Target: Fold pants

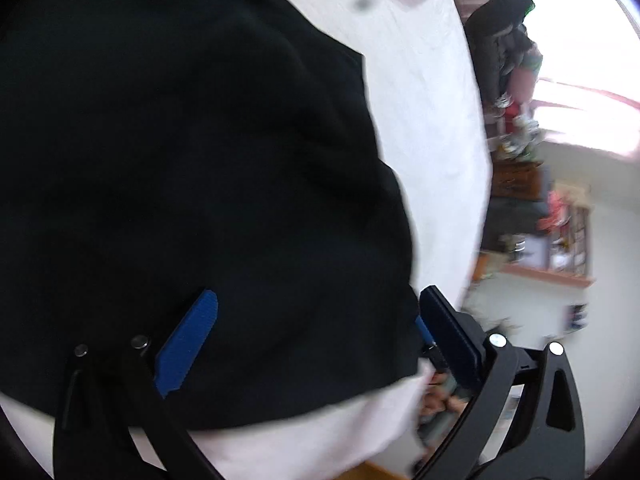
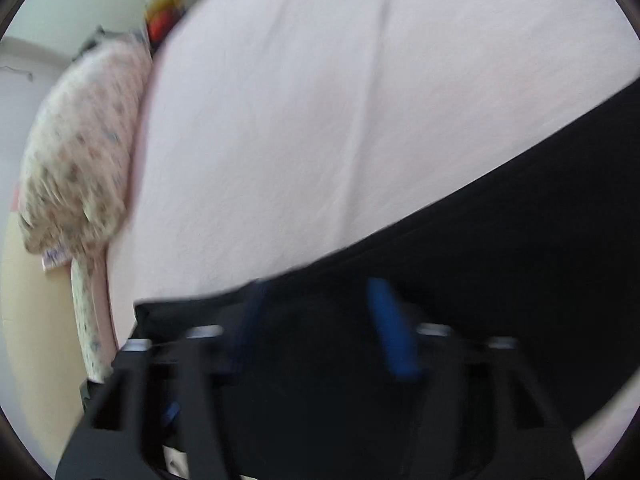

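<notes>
Left gripper (image 1: 316, 320) first: I see its two blue pads spread wide, one pad (image 1: 186, 342) lying over the black pants (image 1: 180, 160) and the other out past the cloth's right edge, near the bed's side. Cloth lies between the jaws, but neither pad is pressing it that I can see, so I read this gripper as spread and not pinching.

On my right wrist view, the right gripper (image 2: 320, 328) also stands spread, its blue pads apart with a corner of the pants below and between them. Heavy blur here; I cannot tell whether the pads touch the cloth, but they are not clamped on it.

Containers: I see none that I can make out on the bed. Beyond its far edge in the left view stands a cluttered shelf (image 1: 560, 236), too smeared for me to say what it holds.

As for the pants, they lie spread on the pale pink bed sheet (image 2: 320, 120). In the right view their long edge runs as a diagonal band from the lower left up to the right. A floral pillow (image 2: 80, 152) sits at the sheet's left end, apart from the pants.
</notes>
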A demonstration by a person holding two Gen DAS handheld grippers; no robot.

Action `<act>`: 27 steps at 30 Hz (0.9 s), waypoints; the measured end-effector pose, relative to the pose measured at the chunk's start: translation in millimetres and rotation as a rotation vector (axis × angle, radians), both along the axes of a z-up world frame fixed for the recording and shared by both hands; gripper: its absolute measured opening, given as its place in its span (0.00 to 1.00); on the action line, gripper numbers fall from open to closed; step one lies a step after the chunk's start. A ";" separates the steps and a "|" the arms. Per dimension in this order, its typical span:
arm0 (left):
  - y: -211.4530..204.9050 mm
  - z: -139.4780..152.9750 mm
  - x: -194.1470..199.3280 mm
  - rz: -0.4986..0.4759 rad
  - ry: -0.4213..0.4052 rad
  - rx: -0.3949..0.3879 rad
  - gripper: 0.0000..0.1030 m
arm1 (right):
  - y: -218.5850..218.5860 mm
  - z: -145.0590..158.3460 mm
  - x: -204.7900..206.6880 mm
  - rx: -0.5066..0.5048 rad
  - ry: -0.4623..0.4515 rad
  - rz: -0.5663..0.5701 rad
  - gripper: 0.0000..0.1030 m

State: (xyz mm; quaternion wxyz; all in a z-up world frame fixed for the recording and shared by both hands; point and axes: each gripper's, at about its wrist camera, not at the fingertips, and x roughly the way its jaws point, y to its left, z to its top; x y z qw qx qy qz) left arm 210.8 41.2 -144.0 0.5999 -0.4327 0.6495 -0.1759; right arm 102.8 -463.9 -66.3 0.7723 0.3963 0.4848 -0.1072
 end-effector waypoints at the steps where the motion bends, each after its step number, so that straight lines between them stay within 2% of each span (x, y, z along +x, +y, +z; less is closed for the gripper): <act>1: -5.3 4.0 1.9 -0.009 0.001 -0.011 0.98 | -18.1 11.5 -19.2 -0.021 -0.038 -0.052 0.92; 3: -24.0 16.5 -21.5 -0.076 -0.010 0.001 0.98 | -62.4 25.8 -66.4 -0.026 -0.057 -0.196 0.92; 5: -39.2 20.6 -45.8 -0.126 0.003 0.009 0.98 | -103.3 26.3 -112.8 0.000 -0.054 -0.329 0.92; 8: -69.1 15.5 -84.3 -0.196 0.051 0.046 0.98 | -161.7 14.5 -184.9 0.079 -0.070 -0.550 0.88; 12: -106.2 2.7 -141.2 -0.225 0.141 0.034 0.98 | -196.3 -10.9 -238.4 0.198 -0.127 -0.729 0.83; 14: -116.3 -6.7 -169.8 -0.228 0.204 0.024 0.98 | -199.4 -26.4 -242.5 0.243 -0.133 -0.742 0.82; 16: -129.1 -9.6 -197.8 -0.254 0.241 0.020 0.98 | -204.1 -32.0 -241.5 0.245 -0.140 -0.702 0.80; 19: -135.4 -12.4 -224.0 -0.289 0.242 0.026 0.98 | -208.1 -37.7 -233.4 0.254 -0.162 -0.612 0.75; 23: -146.8 4.1 -248.0 -0.300 0.228 0.046 0.98 | -205.1 -41.3 -221.2 0.259 -0.154 -0.526 0.65; 27: -155.7 7.0 -254.6 -0.288 0.235 0.068 0.98 | -195.2 -37.0 -216.2 0.180 -0.150 -0.428 0.52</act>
